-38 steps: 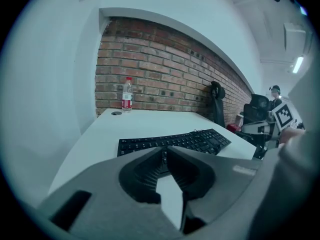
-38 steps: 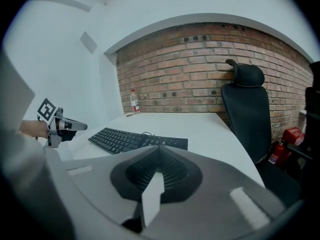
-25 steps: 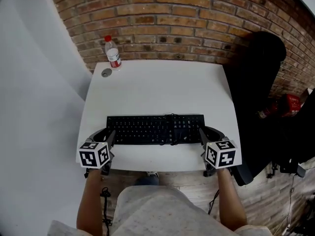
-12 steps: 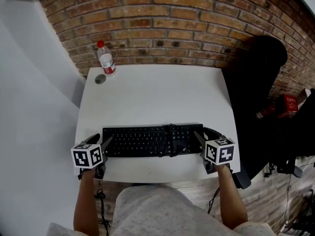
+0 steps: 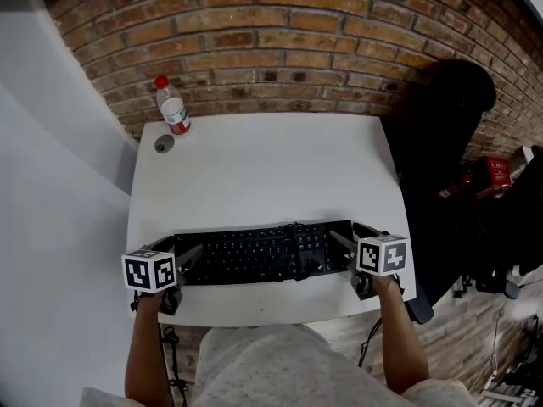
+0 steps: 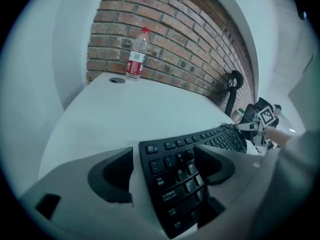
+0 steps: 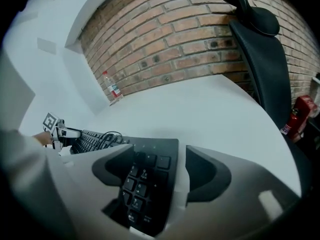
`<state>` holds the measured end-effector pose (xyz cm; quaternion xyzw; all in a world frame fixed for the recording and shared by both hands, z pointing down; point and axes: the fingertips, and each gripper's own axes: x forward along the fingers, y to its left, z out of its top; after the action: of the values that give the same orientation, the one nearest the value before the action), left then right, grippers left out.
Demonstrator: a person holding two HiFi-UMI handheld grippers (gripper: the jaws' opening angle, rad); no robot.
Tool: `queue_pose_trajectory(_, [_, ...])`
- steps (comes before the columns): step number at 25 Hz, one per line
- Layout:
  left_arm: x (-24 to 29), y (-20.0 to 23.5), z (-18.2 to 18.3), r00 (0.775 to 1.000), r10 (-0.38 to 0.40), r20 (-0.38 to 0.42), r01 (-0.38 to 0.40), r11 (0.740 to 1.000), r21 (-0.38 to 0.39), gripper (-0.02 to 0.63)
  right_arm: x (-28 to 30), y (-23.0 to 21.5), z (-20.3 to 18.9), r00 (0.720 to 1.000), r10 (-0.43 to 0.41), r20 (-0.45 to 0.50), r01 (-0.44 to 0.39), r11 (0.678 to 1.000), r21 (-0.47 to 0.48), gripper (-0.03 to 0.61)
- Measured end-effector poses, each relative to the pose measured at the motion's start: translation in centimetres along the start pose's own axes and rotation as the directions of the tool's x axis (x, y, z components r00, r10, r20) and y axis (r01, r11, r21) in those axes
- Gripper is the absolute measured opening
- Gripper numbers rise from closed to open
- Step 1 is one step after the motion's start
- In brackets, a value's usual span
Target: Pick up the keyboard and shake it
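Our keyboard [image 5: 254, 253] lies on the table [image 5: 263, 168] along its six o'clock edge, long axis nine-to-three. The left claw [image 5: 188, 257] and right claw [image 5: 344, 240] are opening, released, astride its ends, with room toward twelve.

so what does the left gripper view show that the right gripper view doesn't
Only the left gripper view: the letter-key end of the keyboard between the opening jaws of the left gripper, and a small grey disc beside the bottle.
Only the right gripper view: the number-pad end between the opening jaws of the right gripper, the black chair and a red object beside it.
Both: the keyboard, white table, bottle and brick wall.
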<state>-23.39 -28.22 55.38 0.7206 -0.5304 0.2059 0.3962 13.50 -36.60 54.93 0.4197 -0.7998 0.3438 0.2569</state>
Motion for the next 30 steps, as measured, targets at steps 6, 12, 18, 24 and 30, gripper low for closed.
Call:
queue_pose_trajectory(6, [0.5, -0.13, 0.02, 0.999, -0.019, -0.043, 0.019, 1.0, -0.012, 0.382, 0.31, 0.1, -0.07, 0.999, 0.01, -0.048, -0.008, 0.999, 0.04, 0.332])
queue_pose_trajectory(12, [0.68, -0.56, -0.05, 0.996, -0.04, -0.083, 0.04, 0.999, 0.003, 0.382, 0.4, 0.59, -0.15, 0.996, 0.045, -0.074, -0.038, 0.995, 0.089, 0.281])
queue_pose_trajectory(18, [0.53, -0.5, 0.08, 0.995, -0.05, -0.084, 0.05, 0.999, -0.003, 0.363, 0.51, 0.71, -0.14, 0.993, 0.058, -0.099, -0.049, 0.994, 0.092, 0.28])
queue_pose_trajectory(24, [0.59, 0.06, 0.28, 0.999, -0.022, -0.039, 0.019, 0.997, -0.075, 0.308, 0.65, 0.49, -0.27, 0.994, 0.048, -0.1, -0.041, 0.996, 0.08, 0.282])
queue_pose_trajectory(30, [0.1, -0.1, -0.22, 1.0, 0.005, -0.025, -0.007, 0.997, -0.081, 0.308, 0.45, 0.57, -0.04, 0.996, 0.034, -0.081, -0.029, 0.998, 0.057, 0.281])
